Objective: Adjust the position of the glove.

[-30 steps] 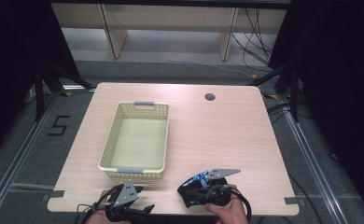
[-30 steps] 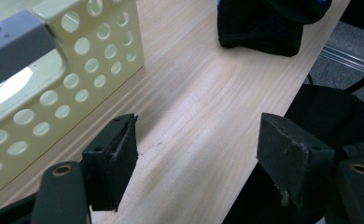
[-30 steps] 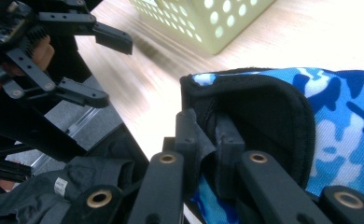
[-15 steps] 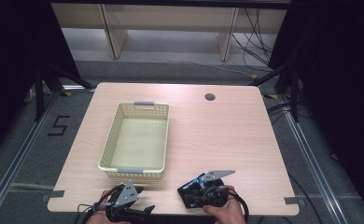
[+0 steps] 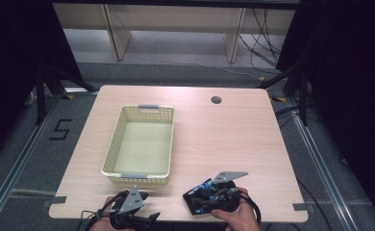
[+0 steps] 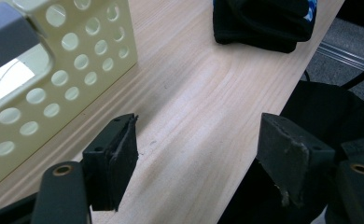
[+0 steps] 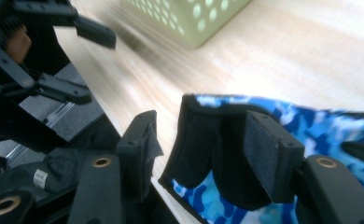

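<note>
Right tool (image 7: 199,154) shifted slightly | parted around blue glove (image 7: 311,130) cuff | left tool (image 6: 196,163) wide, empty

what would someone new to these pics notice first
Probably the pale yellow perforated basket standing empty on the left half of the wooden table. Next, at the near edge, the blue camouflage-patterned black fabric item lying between the parted jaws of the right gripper, with the left gripper open over bare wood beside the basket.

table (image 5: 233,139): light wood | on it: 1 perforated basket (image 5: 140,144), 1 blue camouflage glove (image 5: 201,192) near front edge
</note>
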Motion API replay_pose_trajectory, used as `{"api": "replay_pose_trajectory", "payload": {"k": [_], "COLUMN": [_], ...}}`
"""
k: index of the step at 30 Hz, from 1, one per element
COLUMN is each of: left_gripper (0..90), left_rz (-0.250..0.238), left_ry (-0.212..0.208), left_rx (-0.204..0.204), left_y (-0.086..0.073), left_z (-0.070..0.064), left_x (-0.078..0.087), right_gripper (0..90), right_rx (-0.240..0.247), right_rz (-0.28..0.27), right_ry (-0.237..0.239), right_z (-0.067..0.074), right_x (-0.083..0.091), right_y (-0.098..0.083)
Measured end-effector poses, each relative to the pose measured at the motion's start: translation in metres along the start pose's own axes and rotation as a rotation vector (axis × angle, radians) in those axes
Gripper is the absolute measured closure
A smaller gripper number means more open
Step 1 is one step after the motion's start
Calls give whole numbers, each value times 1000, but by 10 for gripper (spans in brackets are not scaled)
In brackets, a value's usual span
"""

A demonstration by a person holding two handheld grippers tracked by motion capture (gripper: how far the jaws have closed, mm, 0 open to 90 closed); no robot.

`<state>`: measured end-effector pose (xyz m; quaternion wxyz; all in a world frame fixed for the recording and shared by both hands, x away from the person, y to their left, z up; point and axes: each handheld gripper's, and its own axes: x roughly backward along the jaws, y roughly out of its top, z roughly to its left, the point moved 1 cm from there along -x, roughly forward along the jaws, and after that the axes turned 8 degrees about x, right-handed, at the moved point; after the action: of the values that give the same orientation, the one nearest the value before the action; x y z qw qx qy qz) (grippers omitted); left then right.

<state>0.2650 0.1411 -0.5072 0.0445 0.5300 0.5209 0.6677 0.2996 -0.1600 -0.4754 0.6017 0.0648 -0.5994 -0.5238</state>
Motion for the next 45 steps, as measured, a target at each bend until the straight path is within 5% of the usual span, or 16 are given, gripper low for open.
{"api": "replay_pose_trajectory", "payload": {"k": [6, 7, 8, 10, 11, 12, 22, 23, 29, 33, 34, 36, 40, 41, 42, 45], "left_gripper": [287, 288, 289, 291, 291, 292, 291, 291, 291, 289, 289, 288, 287, 287, 287, 286], "left_rz": [-11, -4, -5, -13, -30, -8, -23, -35, -4, -5, -16, -8, -15, 1, -3, 16], "left_ry": [-25, -35, -38, -57, -77, -69, -97, -100, -119, -116, -129, -118, -117, -104, -100, -112], "left_rx": [51, 47, 43, 21, 68, 32, 19, 65, 20, 51, 68, 22, 52, 1, 32, 17], "left_y": [0, 2, 4, 8, 9, 11, 31, 31, 39, 39, 40, 41, 41, 41, 40, 39], "left_z": [-2, -3, -5, -7, -12, -12, -21, -24, -28, -29, -31, -28, -30, -28, -31, -31], "left_x": [-2, -2, -3, -5, -7, -8, -28, -31, -37, -43, -44, -44, -45, -46, -48, -49], "right_gripper": [448, 450, 449, 449, 449, 447, 426, 426, 429, 438, 441, 445, 452, 462, 473, 532], "right_rx": [-29, -77, -54, -93, -146, -113, -135, -133, -110, -93, -125, -99, -88, -97, -71, -40], "right_rz": [-68, -70, -71, -51, -36, -41, 10, 9, 10, 12, 11, 33, 29, 7, 21, 66], "right_ry": [-66, -113, -143, -197, -202, -213, -209, -216, -191, -206, -196, -190, -202, -201, -151, -199], "right_z": [-13, -22, -30, -39, -39, -44, -57, -59, -62, -66, -63, -66, -65, -64, -66, -62], "right_x": [25, 34, 36, 40, 40, 39, 27, 25, 18, 12, 10, 10, 10, 6, 7, 4], "right_y": [0, -6, -11, -19, -22, -26, -32, -32, -29, -28, -28, -28, -28, -29, -29, -29]}}
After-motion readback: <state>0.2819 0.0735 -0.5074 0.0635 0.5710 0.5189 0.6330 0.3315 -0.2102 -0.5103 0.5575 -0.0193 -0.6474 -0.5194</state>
